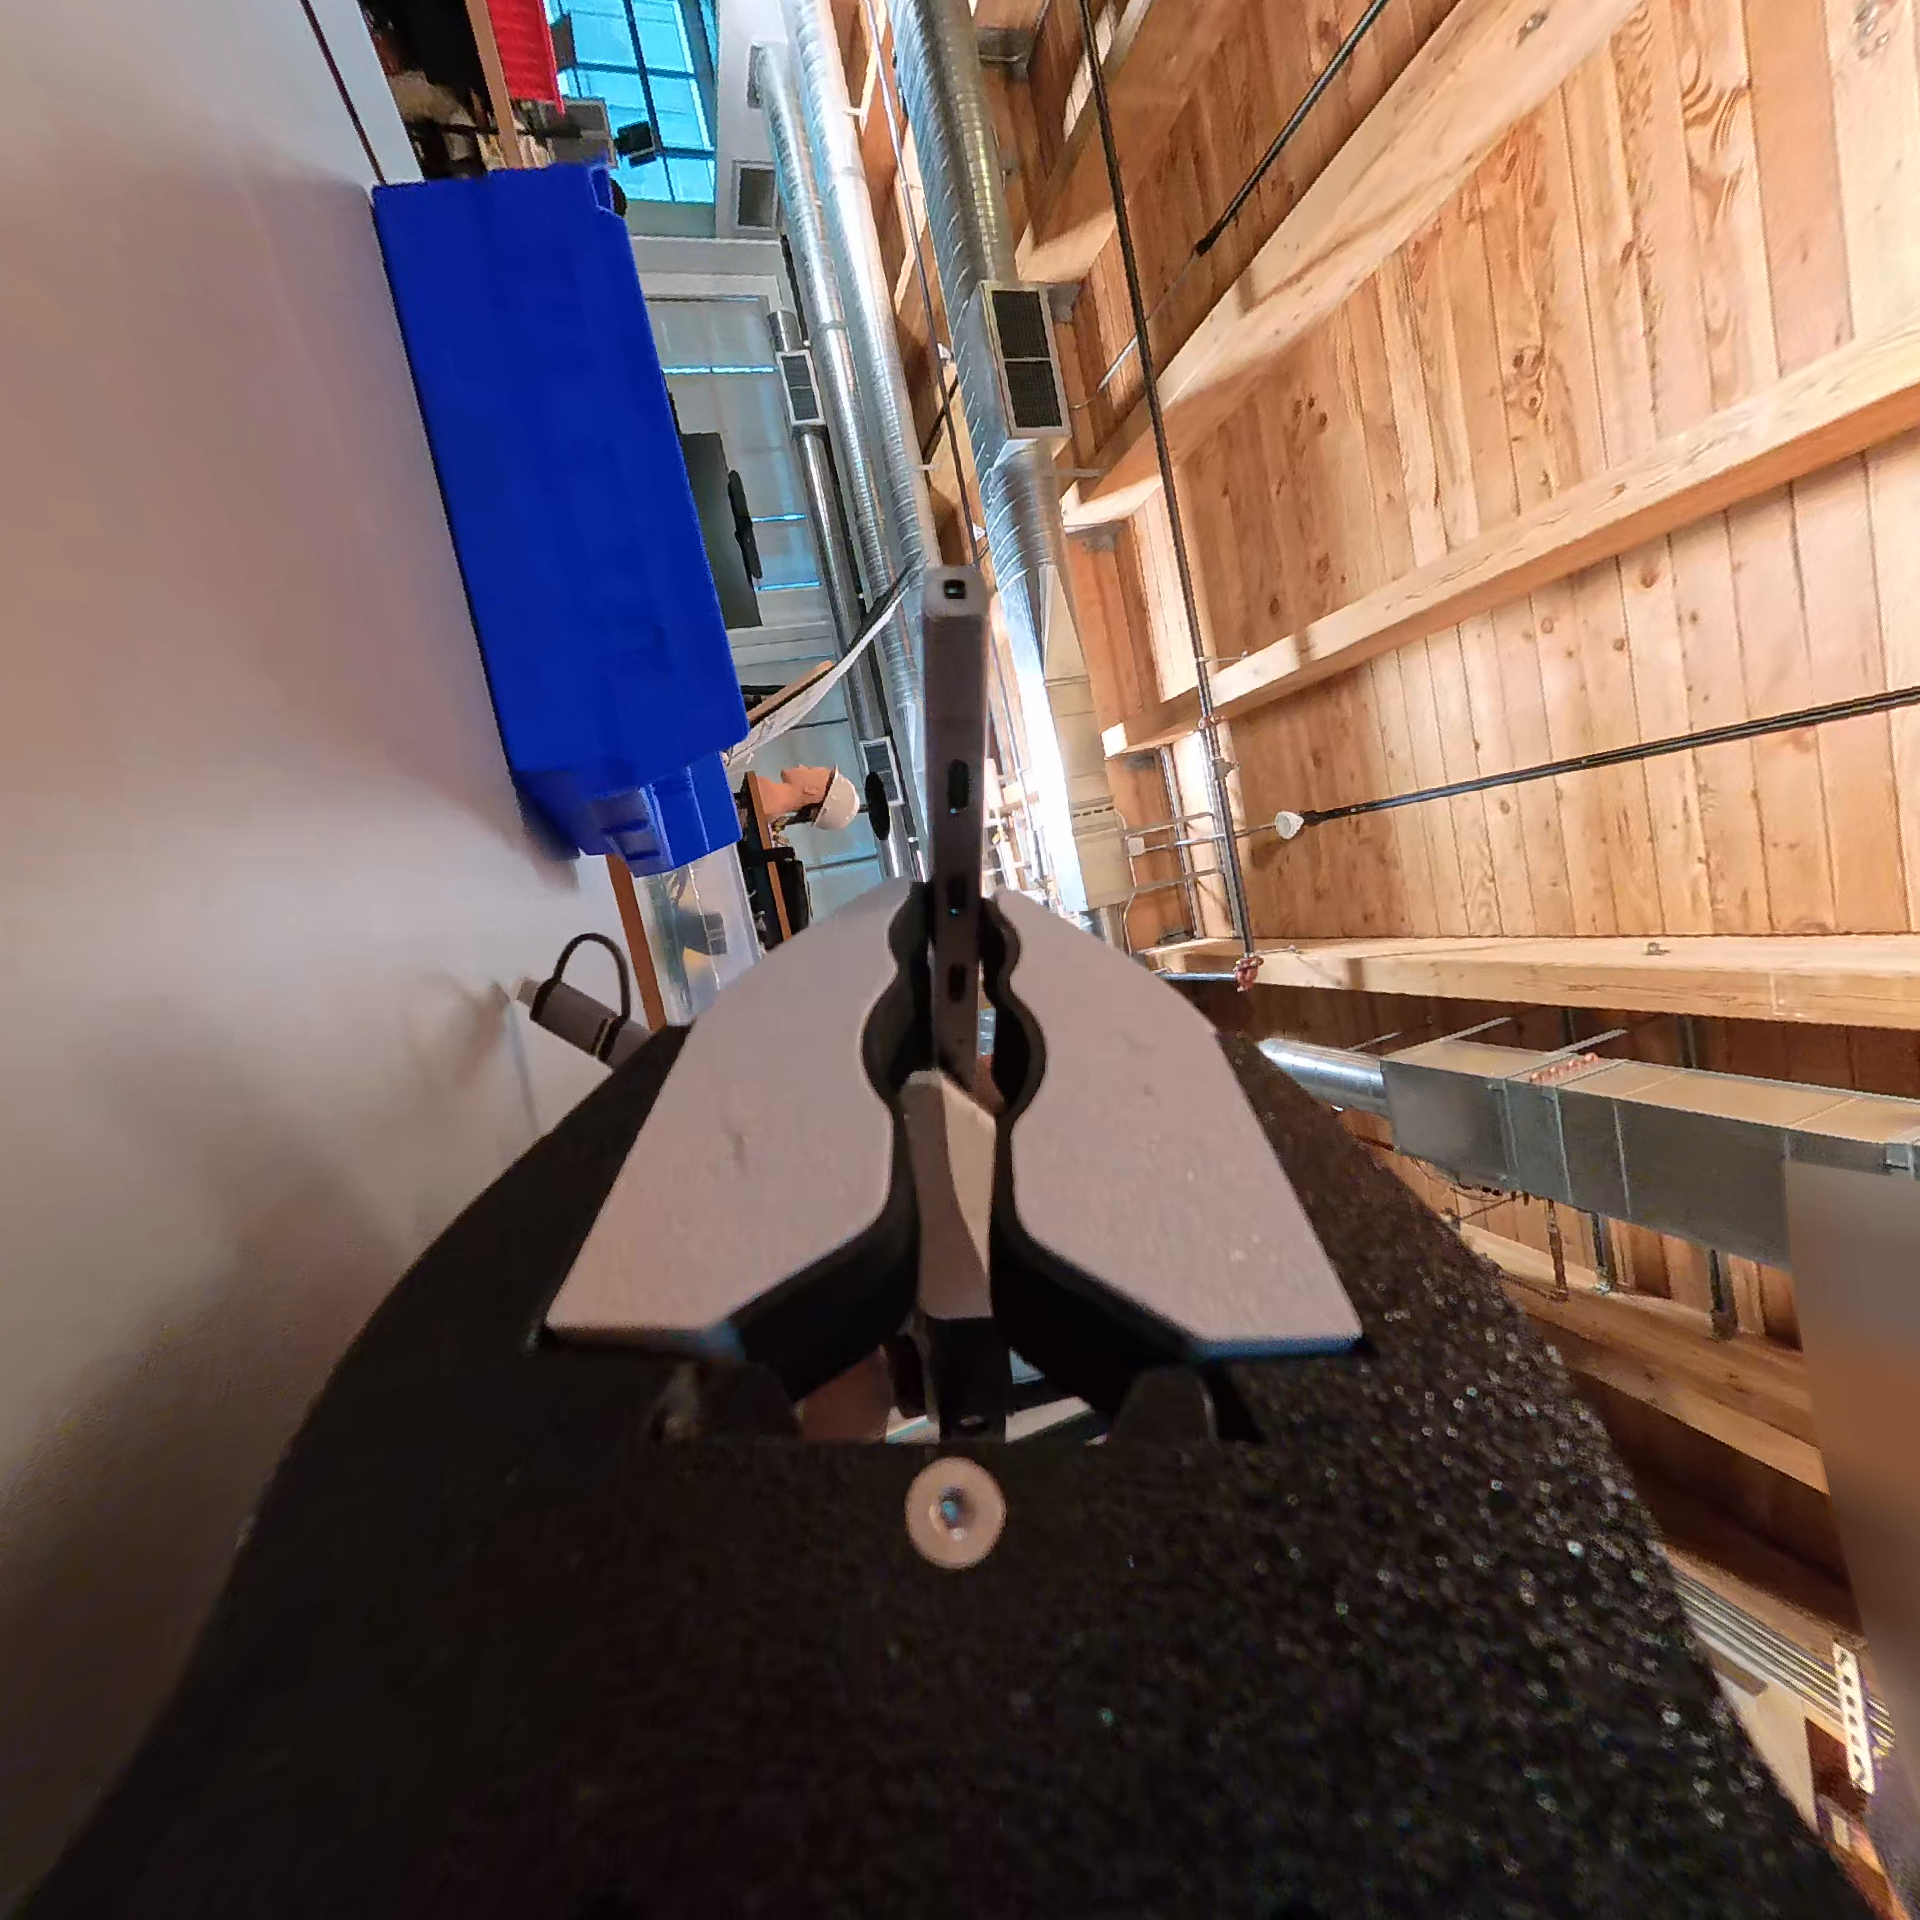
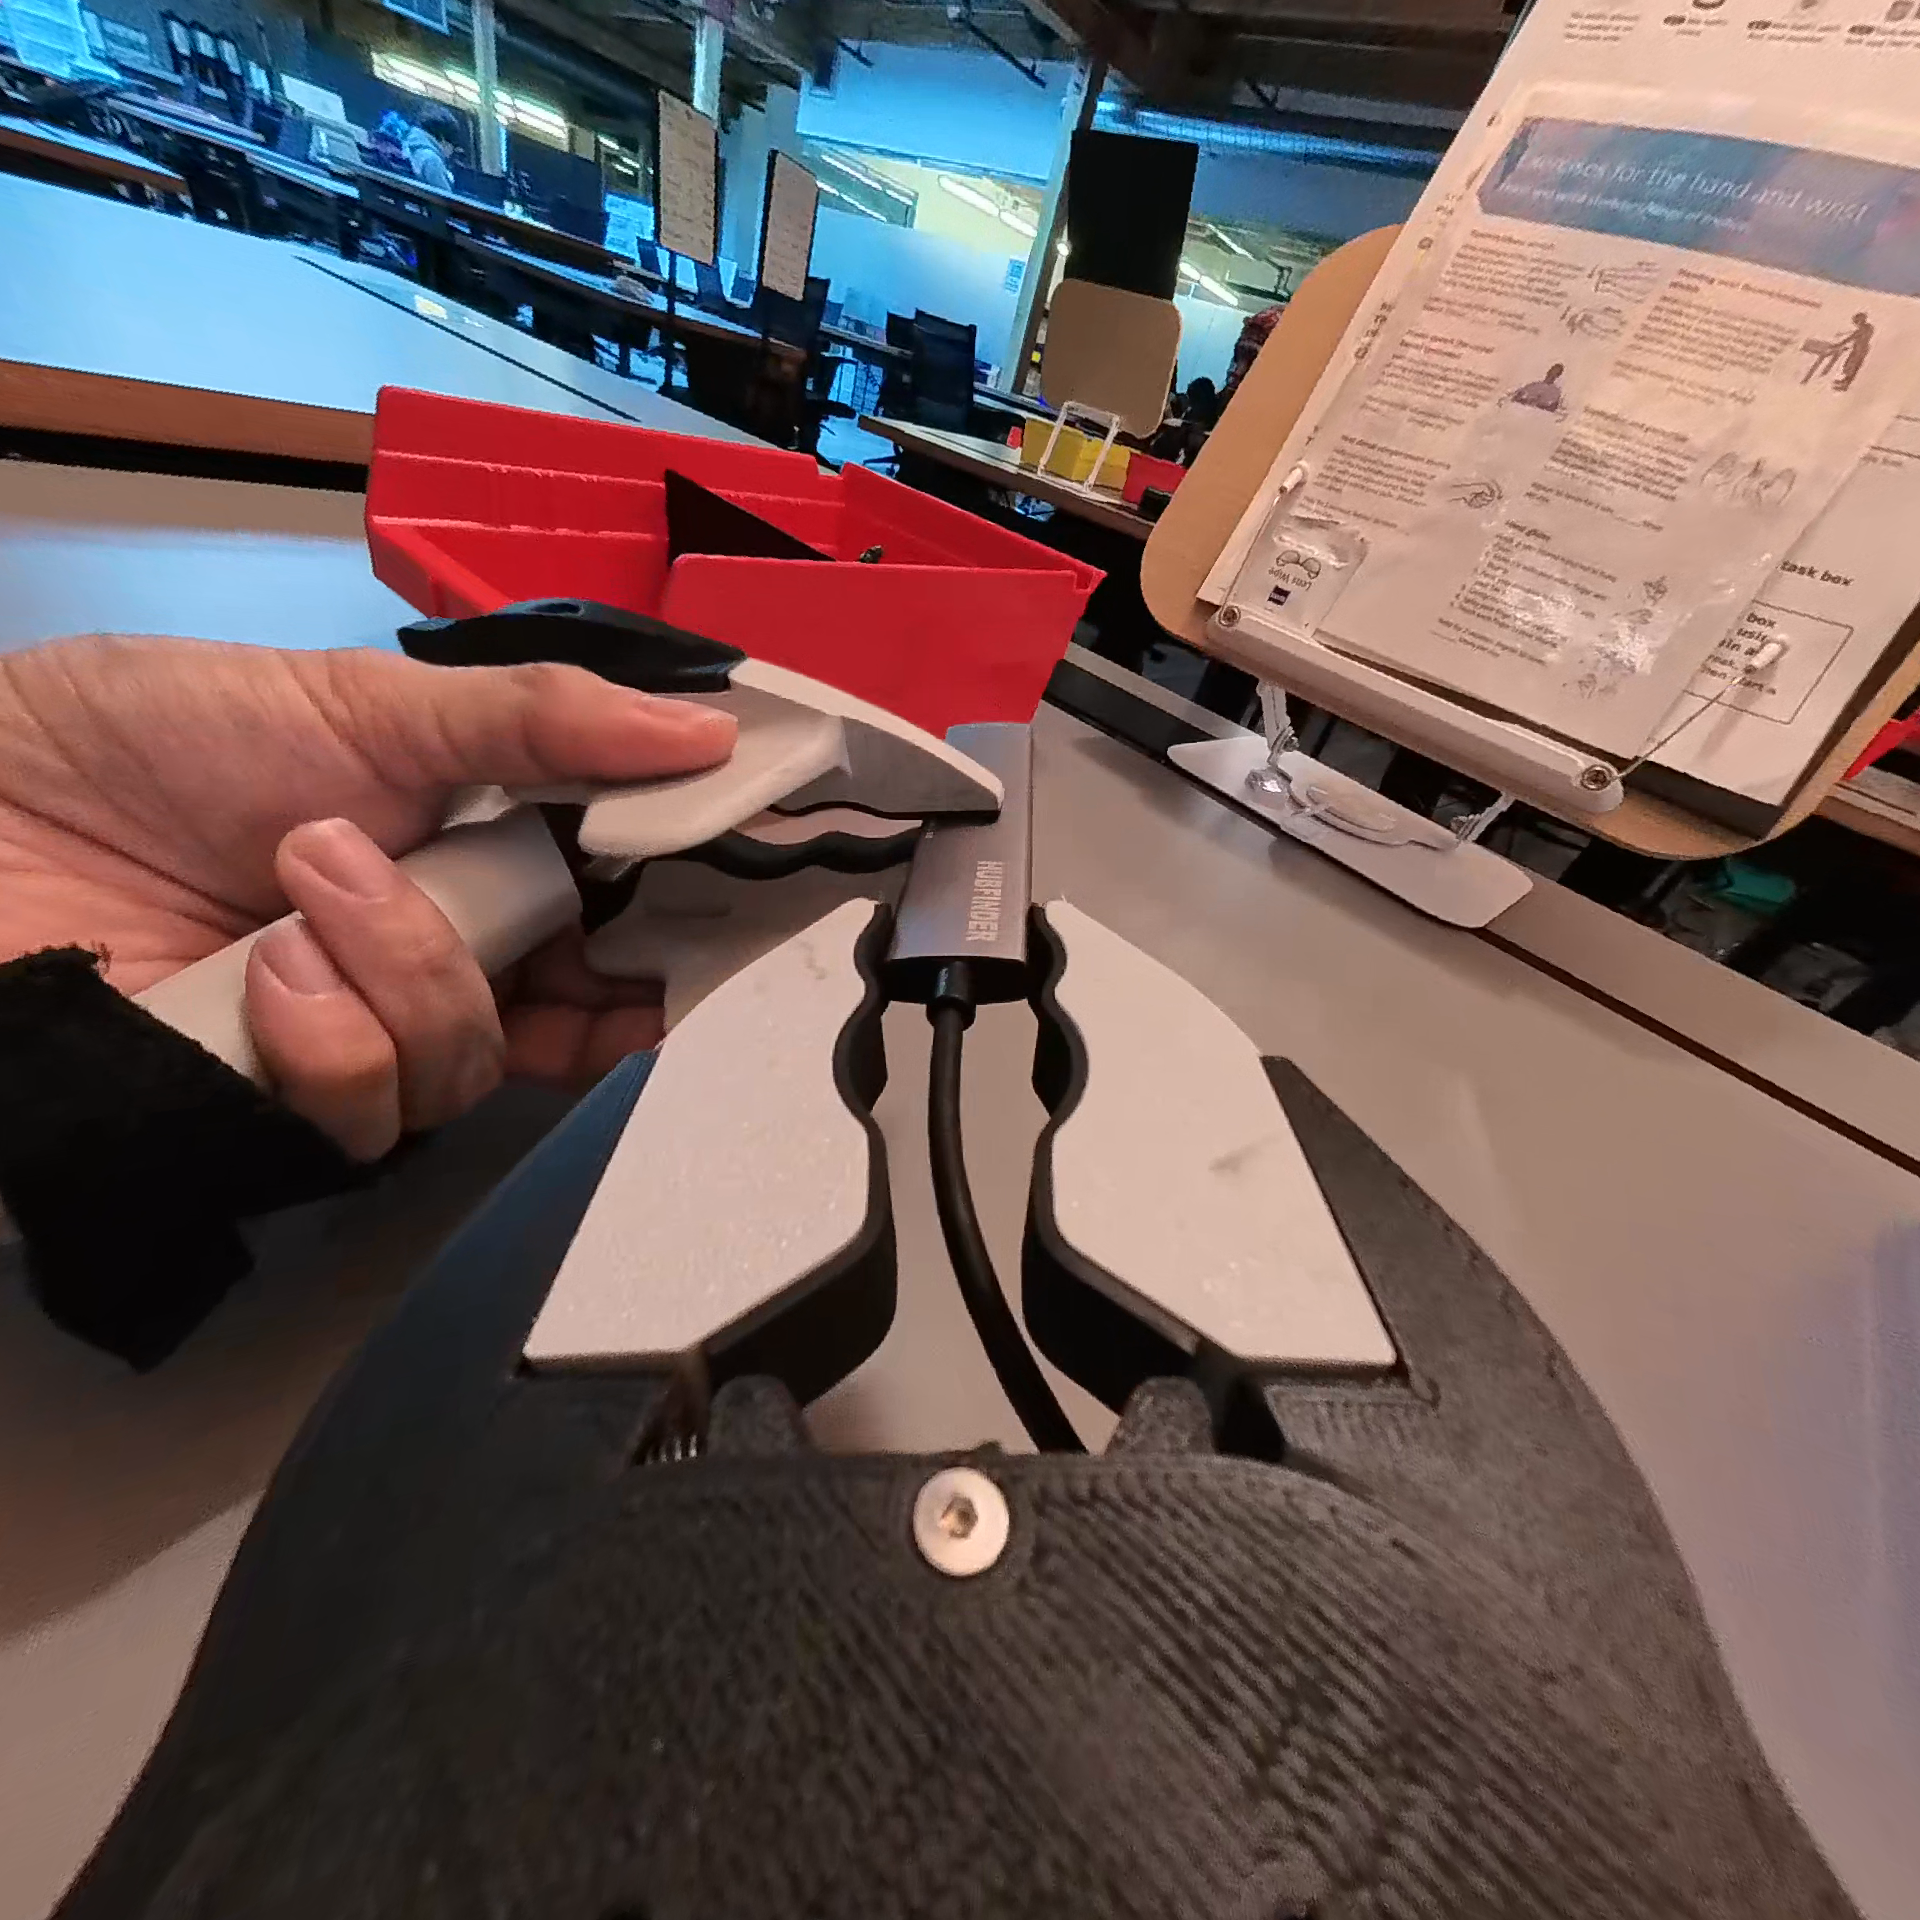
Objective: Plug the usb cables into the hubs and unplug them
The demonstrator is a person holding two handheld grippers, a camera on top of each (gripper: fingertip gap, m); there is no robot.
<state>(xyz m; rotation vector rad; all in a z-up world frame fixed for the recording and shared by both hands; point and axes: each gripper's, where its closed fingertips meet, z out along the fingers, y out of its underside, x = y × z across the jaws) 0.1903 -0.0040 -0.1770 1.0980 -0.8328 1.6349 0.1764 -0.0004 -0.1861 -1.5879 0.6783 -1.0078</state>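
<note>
A slim grey USB hub (image 2: 982, 821) is held just above the table (image 2: 1403, 1091) by both grippers. My right gripper (image 2: 958, 920) is shut on the hub's cable end, and the hub's black cable (image 2: 961, 1143) runs back between its fingers. My left gripper (image 2: 940, 816), held by a hand (image 2: 260, 831), comes in from the left and pinches the hub farther along. In the left wrist view, rolled sideways, my left gripper (image 1: 956, 904) is shut on the hub (image 1: 954, 707), seen edge-on with its small ports facing me. A grey USB plug (image 1: 577, 1023) with a black cable lies on the table (image 1: 208, 727).
A red bin (image 2: 727, 582) stands behind the hub. A blue bin (image 1: 561, 468) stands on the table in the left wrist view. A wooden stand with printed sheets (image 2: 1558, 436) sits at the right on a metal foot (image 2: 1351, 821). Other tables stand behind. Both grippers' tips are close together, under 4 cm apart.
</note>
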